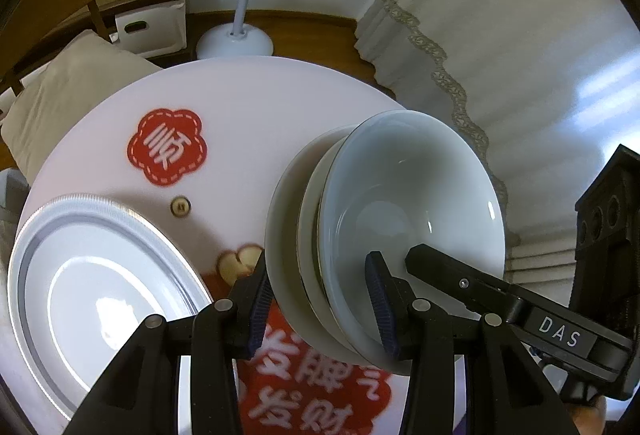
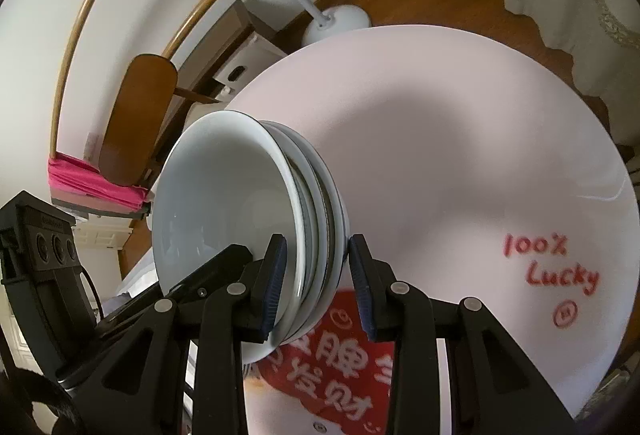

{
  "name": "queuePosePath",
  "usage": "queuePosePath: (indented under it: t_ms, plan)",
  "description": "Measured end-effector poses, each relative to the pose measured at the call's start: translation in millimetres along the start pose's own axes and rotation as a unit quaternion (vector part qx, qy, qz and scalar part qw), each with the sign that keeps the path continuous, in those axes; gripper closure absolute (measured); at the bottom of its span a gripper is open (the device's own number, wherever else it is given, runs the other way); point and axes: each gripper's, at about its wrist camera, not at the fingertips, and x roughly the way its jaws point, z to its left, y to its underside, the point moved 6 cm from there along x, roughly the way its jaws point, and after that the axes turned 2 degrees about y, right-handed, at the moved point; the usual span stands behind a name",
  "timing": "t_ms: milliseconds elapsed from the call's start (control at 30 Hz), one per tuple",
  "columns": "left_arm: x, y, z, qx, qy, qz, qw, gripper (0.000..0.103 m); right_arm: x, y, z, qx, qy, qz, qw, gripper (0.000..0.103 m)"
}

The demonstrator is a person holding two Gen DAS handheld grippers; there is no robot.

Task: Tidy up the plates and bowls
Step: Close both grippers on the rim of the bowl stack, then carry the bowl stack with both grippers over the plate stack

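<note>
On your left, one large white plate [image 1: 100, 299] lies flat on the round pink table [image 1: 248, 91]. Next, your left gripper [image 1: 320, 299] is clamped on the rim of a stack of nested white bowls [image 1: 400, 211], tipped and lifted off the tabletop (red lettering shows beneath). Your right gripper [image 2: 316, 283] pinches the same stack's opposite rim, one finger inside the top bowl.

A stack of nested white bowls [image 1: 400, 203] is tipped on its side above the round table [image 1: 248, 107], rims facing sideways. A large white plate [image 1: 92, 283] with a grey ring lies flat near the table's edge.
</note>
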Motion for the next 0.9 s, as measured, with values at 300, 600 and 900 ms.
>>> queuePosePath:
  t_ms: [300,600,900]
  plan:
    - [-28,46,-17,0.008,0.000,-0.002,1.0000,0.063,-31,41,-7,0.003,0.002,-0.004,1.000,0.071]
    - [-61,68,-13,0.043,0.022,0.003,0.9988,0.063,-54,80,2,0.025,0.019,-0.031,0.999,0.070]
    - [-111,69,40,0.057,0.026,-0.010,0.9980,0.063,-54,102,55,0.025,0.020,-0.055,0.998,0.071]
